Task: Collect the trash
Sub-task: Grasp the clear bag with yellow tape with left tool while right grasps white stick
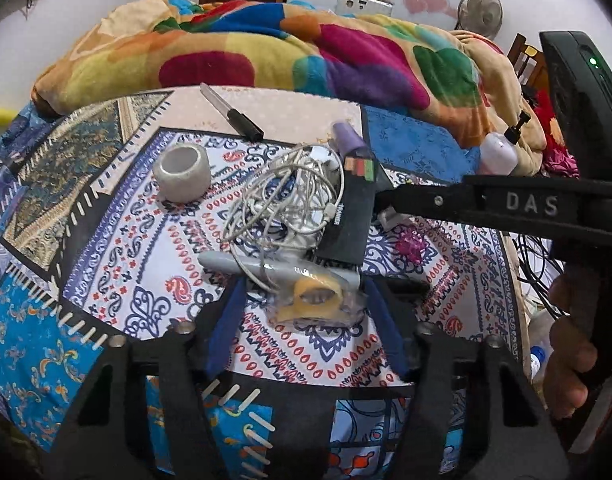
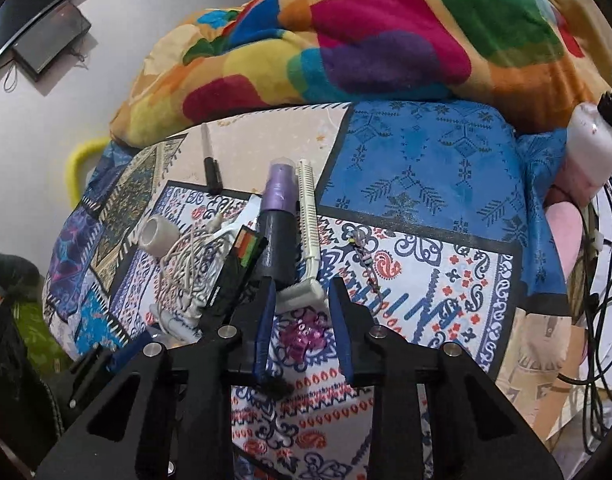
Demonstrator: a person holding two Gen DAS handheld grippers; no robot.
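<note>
The left gripper (image 1: pixel 304 280) has its blue-padded jaws spread around a crumpled clear plastic wrapper holding a yellow tape ring (image 1: pixel 315 300), which lies between the fingertips on the patterned patchwork bedsheet (image 1: pixel 106 272); whether the pads touch it is unclear. Just beyond sits a tangled white cable (image 1: pixel 282 200). The right gripper (image 2: pixel 302 286), jaws narrowly apart, frames a white plastic comb's handle (image 2: pixel 302 292).

Even indoor light, soft shadows, strong fisheye bending, dark vignetted corners.

Patchwork bed (image 1: pixel 106 280), white wall (image 2: pixel 126 40)
</note>
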